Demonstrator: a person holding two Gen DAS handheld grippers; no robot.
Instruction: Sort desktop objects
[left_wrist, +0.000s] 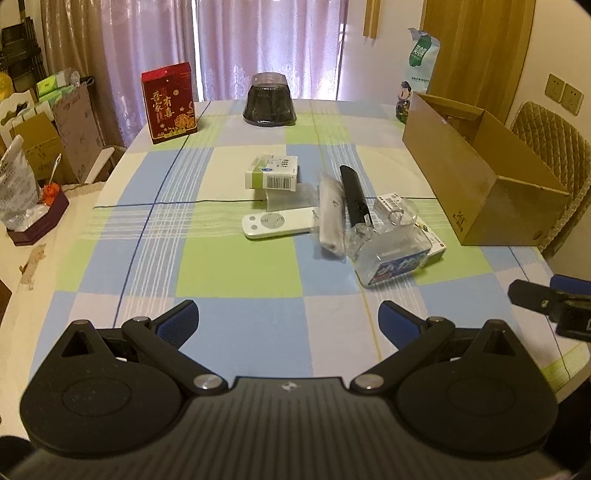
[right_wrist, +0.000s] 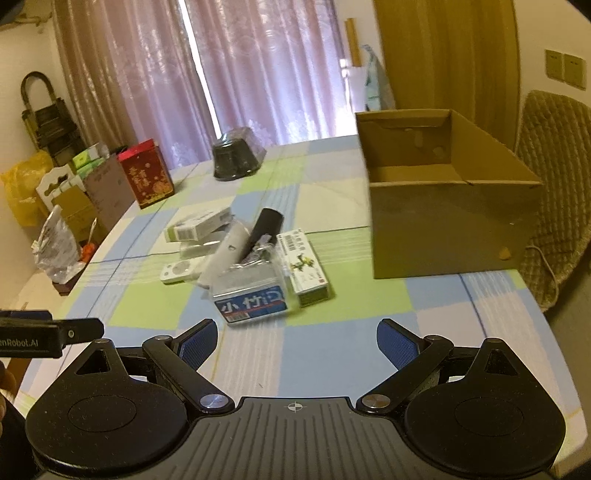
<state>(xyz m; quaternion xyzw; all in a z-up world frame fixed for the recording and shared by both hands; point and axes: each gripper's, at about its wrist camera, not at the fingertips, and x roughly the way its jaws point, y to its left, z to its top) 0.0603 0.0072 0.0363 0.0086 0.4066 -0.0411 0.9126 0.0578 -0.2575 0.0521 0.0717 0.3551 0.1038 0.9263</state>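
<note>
Both my tongs hung above the near edge of the checked surface with nothing between their blue pads. My left tongs stood wide apart, and my right tongs were spread just as wide.

Ahead of both lay the heap to be sorted, well apart from the pads. Nearest my right tongs was a clear packet with a blue label, and just beside it on the right a green and white carton. A black cylinder leaned tilted on the heap, next to a long white item in clear wrap. A white remote lay flat on the left of the heap, and beyond it a small white and green box with a barcode.

An open cardboard box stood to the right of the heap, apart from it. Farther back stood a red gift box and a dark covered dish.
</note>
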